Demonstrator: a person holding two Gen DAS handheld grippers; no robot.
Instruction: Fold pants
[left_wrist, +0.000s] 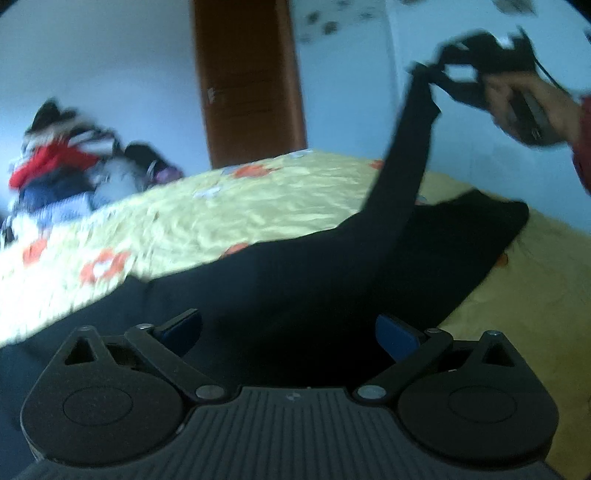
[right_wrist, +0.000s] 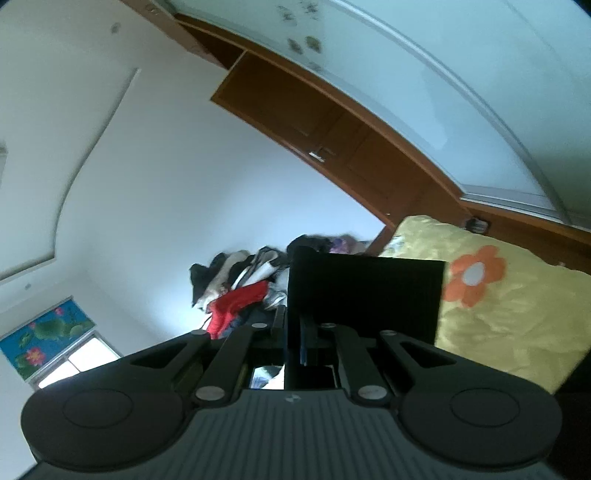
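The right hand-held gripper (right_wrist: 295, 332) was clamped on a hem of the black pants (left_wrist: 295, 280), soft, light cloth trailing limp to the bed (left_wrist: 221, 206), best taken at hems; the left hand-held gripper (left_wrist: 288, 332) gaped wide, empty

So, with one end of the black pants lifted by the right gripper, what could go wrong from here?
1. The right gripper pinches only a narrow bit of the black pants; the fabric may slip out as it is pulled.
2. The left gripper is open above the pants and holds nothing, so the cloth on the yellow bedspread may drag and bunch instead of folding flat.
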